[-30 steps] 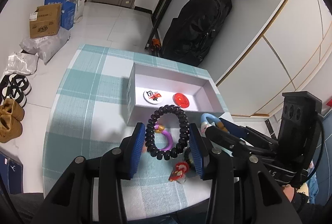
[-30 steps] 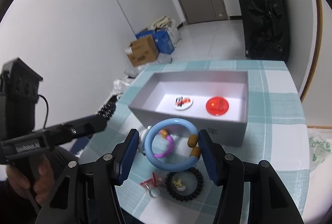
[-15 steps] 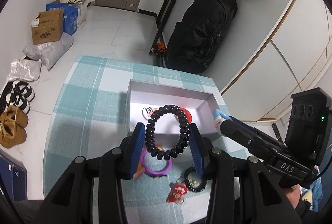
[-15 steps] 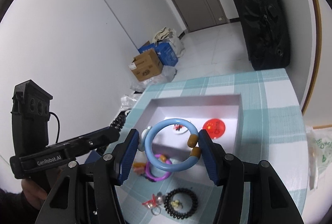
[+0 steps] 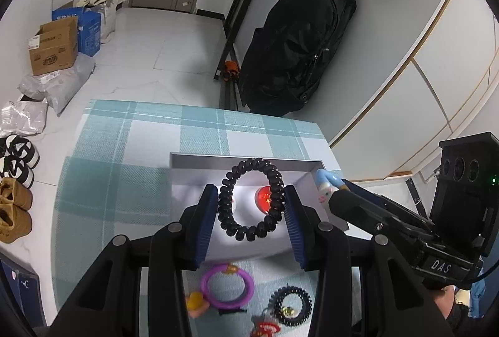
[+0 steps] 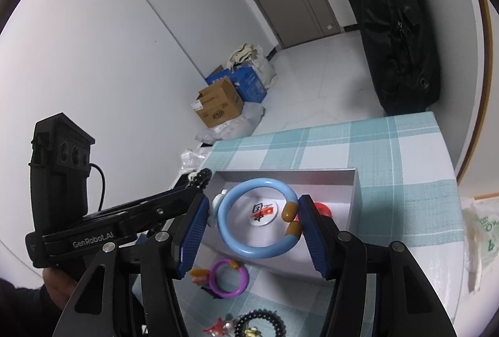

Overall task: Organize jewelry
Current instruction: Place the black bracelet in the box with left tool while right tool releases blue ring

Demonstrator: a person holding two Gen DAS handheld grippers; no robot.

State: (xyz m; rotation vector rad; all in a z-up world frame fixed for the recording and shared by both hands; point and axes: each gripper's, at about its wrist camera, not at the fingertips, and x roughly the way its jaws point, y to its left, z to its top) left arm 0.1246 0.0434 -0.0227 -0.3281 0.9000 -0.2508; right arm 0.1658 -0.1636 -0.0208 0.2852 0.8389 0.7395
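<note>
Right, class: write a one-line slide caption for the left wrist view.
Left tool holds a black spiral bracelet above the grey box, purple ring on the cloth.

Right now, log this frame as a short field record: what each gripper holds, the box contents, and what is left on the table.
left gripper: shut on black spiral bracelet, held over the box
right gripper: shut on blue ring bracelet, held over the box
grey box: open; holds white badge and red badge
tablecloth: purple ring, small black spiral ring, red charm
</note>
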